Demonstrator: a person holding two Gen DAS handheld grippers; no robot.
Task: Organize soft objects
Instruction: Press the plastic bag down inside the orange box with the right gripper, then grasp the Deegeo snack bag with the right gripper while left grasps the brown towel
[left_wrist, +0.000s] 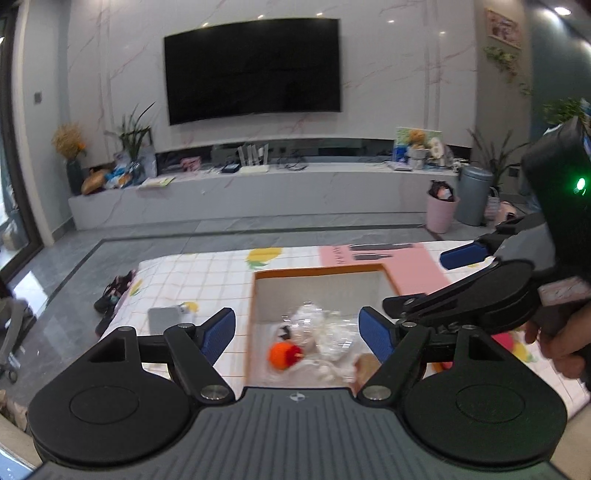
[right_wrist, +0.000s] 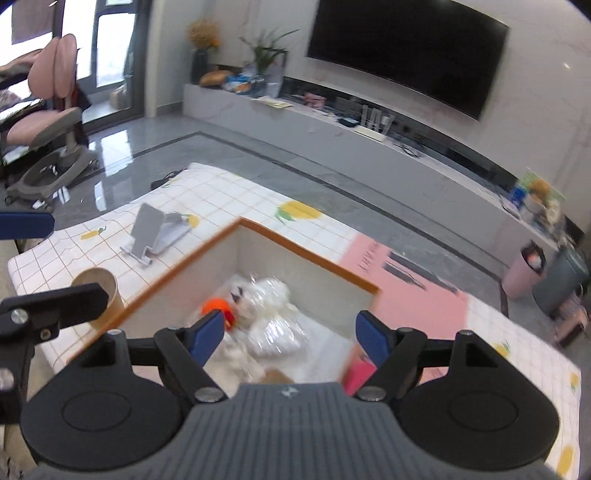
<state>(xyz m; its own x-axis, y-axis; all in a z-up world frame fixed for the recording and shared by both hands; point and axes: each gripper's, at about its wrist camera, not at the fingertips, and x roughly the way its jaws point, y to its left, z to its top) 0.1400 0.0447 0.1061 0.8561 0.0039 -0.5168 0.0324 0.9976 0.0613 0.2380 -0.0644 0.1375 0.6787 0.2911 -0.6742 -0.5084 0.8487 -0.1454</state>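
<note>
An open box with an orange rim (left_wrist: 258, 275) (right_wrist: 306, 245) sits on the checked tablecloth. Inside lie a white soft toy in clear plastic wrap (left_wrist: 321, 328) (right_wrist: 271, 314), an orange soft piece (left_wrist: 280, 354) (right_wrist: 216, 305) and a tan object (right_wrist: 275, 376). My left gripper (left_wrist: 297, 334) is open and empty, hovering over the box's near side. My right gripper (right_wrist: 290, 332) is open and empty above the box; it also shows at the right of the left wrist view (left_wrist: 421, 275). A pink soft object (right_wrist: 358, 373) lies by the box's near right corner.
A grey phone stand (right_wrist: 155, 232) (left_wrist: 166, 319) and a paper cup (right_wrist: 101, 291) stand on the table left of the box. A pink mat (right_wrist: 406, 273) lies to the right. Beyond are a TV console, bins (left_wrist: 441, 212) and a pink chair (right_wrist: 48, 110).
</note>
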